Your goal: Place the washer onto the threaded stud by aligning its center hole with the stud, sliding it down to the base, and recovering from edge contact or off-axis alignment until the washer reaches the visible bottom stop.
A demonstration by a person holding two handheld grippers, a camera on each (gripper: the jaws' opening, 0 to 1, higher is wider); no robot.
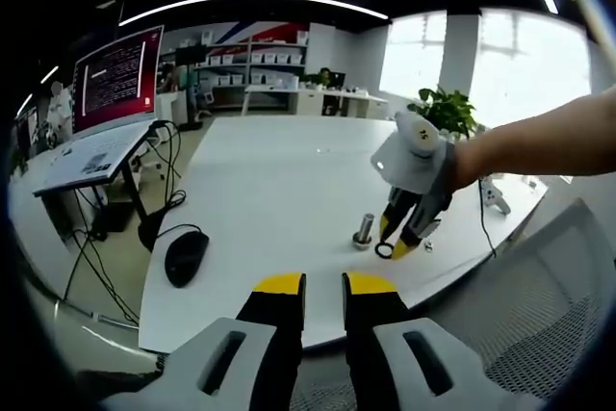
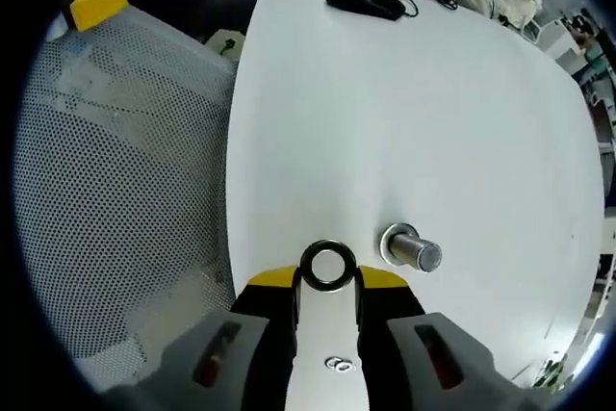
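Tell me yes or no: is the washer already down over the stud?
No. In the right gripper view the washer sits between the right gripper's fingertips, beside the stud, not over it.

Right gripper (image 2: 327,286) clamped (left gripper (image 1: 323,288) apart)
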